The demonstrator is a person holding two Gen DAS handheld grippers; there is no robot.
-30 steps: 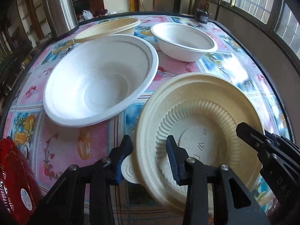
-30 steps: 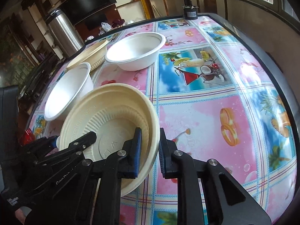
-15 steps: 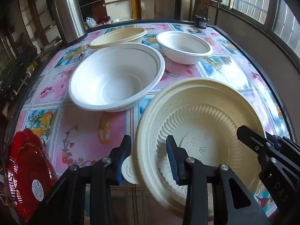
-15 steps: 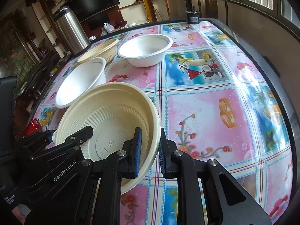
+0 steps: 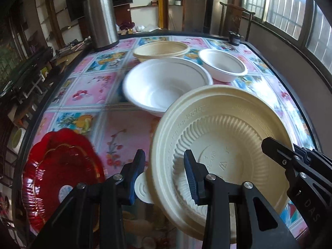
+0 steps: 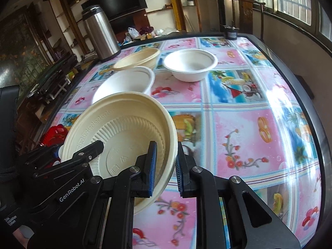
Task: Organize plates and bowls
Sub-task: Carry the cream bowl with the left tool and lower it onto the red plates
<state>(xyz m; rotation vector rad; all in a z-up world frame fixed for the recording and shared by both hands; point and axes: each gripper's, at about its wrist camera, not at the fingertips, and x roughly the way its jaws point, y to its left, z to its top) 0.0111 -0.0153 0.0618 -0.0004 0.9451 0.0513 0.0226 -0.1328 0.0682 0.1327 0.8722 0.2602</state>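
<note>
A ribbed cream bowl hangs tilted above the flowered table, held by opposite sides of its rim. My left gripper is shut on the rim's left side, beside a small tab. My right gripper is shut on the right side of the rim; it also shows in the left wrist view. Beyond stand a large white bowl, a small white bowl and another cream bowl.
A red plate lies at the table's near left. A steel thermos stands at the far left corner, a small dark object at the far edge. The table's dark rim curves along the right.
Both grippers have risen and drawn back with the cream bowl between them. The bowls on the table now look farther off, and more of the red plate shows.
</note>
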